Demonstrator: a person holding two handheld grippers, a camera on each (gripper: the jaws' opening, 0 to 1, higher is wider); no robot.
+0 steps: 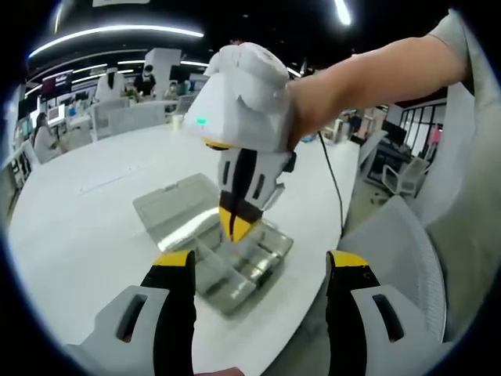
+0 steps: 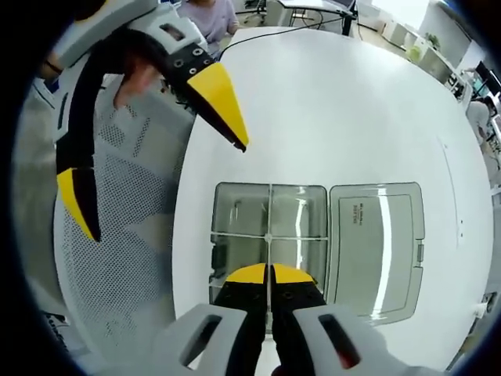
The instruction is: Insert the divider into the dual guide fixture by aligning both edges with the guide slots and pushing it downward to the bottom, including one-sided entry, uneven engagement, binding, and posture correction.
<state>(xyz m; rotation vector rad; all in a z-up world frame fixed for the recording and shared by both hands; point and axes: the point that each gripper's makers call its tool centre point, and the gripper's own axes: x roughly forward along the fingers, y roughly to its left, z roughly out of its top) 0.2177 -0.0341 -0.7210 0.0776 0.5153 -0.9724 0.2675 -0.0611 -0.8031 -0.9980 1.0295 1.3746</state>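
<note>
right gripper (image 2: 270,274): jaws clenched on thin divider (image 2: 268,235) upright inside clear box (image 2: 235,205) | left gripper (image 1: 262,270): jaws spread wide, holding nothing, hovering near box | tabletop (image 2: 344,110): white | open lid (image 2: 376,247) flat beside compartments, seen from above in right gripper view.

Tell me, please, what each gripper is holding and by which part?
The right gripper pinches the thin clear divider by its near end, over the box. The left gripper is open, holding nothing.
</note>
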